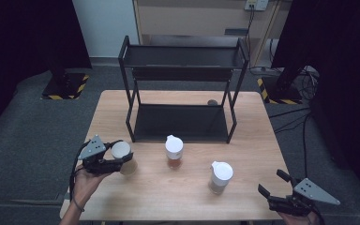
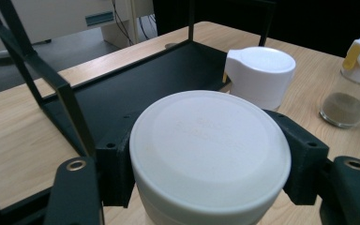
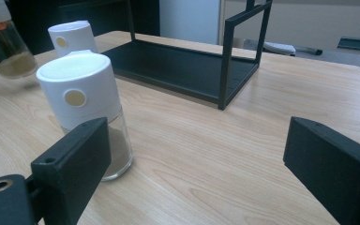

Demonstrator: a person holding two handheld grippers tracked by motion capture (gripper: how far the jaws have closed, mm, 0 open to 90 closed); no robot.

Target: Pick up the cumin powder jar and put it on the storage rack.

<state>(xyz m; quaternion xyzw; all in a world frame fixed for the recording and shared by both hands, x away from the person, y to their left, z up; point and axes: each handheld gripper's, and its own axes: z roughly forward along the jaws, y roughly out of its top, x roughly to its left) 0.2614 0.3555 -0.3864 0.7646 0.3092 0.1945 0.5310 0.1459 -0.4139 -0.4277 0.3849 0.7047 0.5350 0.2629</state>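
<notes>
My left gripper (image 1: 122, 158) is shut on a white-capped glass spice jar (image 1: 123, 155) at the table's front left; the jar is lifted off the wood and leans a little. Its round white cap (image 2: 210, 140) sits clamped between both black pads. Two more white-capped jars stand upright on the table: one with amber contents (image 1: 174, 152) in the middle, one with brown powder (image 1: 220, 177) to the right. That second jar (image 3: 88, 108) stands just beyond my right gripper (image 1: 274, 183), which is open at the front right corner with nothing between its fingers.
A black two-tier metal shelf rack (image 1: 183, 93) stands at the back middle of the wooden table (image 1: 168, 197); both of its shelves are bare. A small dark round object (image 1: 212, 102) lies on the table behind the rack's right side.
</notes>
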